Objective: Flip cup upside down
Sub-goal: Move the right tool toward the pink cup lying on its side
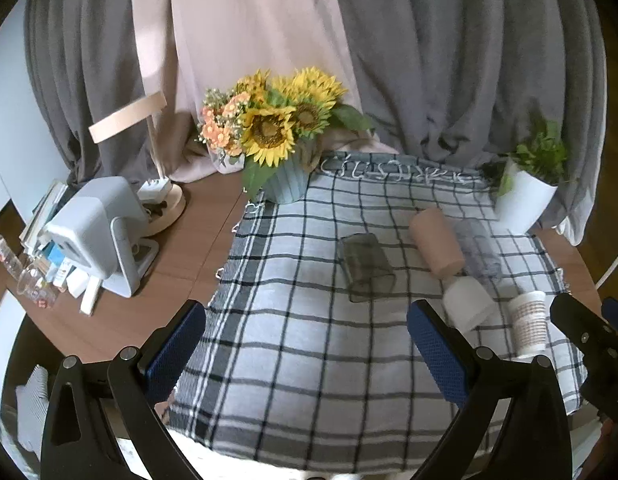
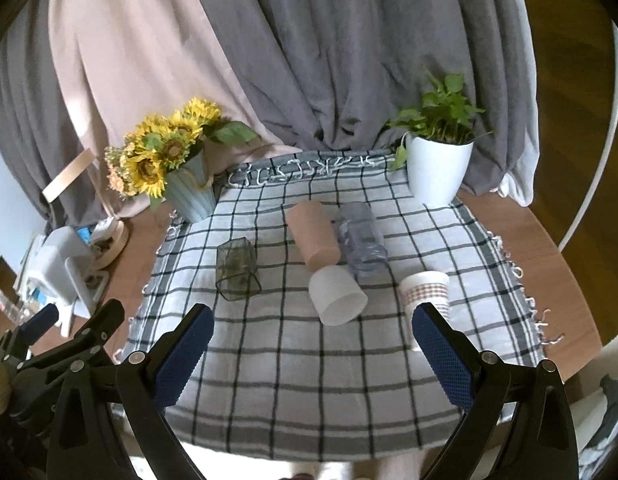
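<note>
Both grippers, left [image 1: 307, 356] and right [image 2: 311, 354], hover spread and empty over the checked cloth [image 2: 293, 376]; paper cup [image 2: 425, 294] stands upright toward the table's right edge.

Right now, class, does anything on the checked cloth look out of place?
Yes. Four cups lie tipped on their sides: the dark glass, pink cup, clear cup and white cup. Only the paper cup stands upright.

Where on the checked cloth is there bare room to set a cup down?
The near half of the cloth is bare, between both open grippers and the cups. A smaller patch lies between the vase and the dark glass. It is crowded mid-right: pink cup, clear cup, white cup and paper cup.
</note>
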`<action>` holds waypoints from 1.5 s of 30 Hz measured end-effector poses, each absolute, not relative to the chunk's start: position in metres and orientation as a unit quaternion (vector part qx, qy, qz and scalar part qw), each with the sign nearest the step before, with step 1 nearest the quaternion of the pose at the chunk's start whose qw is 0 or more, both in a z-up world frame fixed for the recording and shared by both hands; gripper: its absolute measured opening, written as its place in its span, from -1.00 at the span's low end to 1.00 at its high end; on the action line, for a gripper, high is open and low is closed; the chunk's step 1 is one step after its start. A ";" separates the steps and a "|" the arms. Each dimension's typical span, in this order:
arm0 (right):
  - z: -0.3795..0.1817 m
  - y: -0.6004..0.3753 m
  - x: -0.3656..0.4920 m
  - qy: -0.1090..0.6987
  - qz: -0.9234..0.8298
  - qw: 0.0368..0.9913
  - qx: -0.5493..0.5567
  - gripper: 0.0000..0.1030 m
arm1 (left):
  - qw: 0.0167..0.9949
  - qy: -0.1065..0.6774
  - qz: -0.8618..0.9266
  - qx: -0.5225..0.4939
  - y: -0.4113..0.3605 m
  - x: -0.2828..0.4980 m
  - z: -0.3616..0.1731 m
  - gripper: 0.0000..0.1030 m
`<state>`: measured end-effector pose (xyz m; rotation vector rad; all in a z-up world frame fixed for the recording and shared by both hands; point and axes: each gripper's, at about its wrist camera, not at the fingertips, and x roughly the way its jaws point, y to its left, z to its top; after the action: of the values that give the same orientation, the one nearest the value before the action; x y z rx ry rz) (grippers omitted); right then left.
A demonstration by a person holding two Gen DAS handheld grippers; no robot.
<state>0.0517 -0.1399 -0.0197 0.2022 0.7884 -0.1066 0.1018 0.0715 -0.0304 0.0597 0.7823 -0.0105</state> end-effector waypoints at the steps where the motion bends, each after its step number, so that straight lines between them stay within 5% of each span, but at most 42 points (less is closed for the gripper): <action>1: -0.022 -0.136 0.058 0.386 -0.056 0.915 0.099 0.94 | 0.923 0.384 -0.008 0.029 0.075 0.108 -0.033 1.00; 22: -0.074 -0.128 0.186 0.483 -0.033 0.873 0.061 0.91 | 0.874 0.482 0.043 -0.045 0.076 0.186 -0.092 0.99; 45: -0.153 -0.154 0.309 0.577 0.064 0.814 -0.001 0.41 | 0.844 0.517 0.122 -0.074 0.028 0.243 -0.141 0.99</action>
<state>0.3094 -0.1538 -0.1531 -0.0024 1.2320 0.1360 0.2430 0.0281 -0.1410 -0.1551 1.0906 0.2585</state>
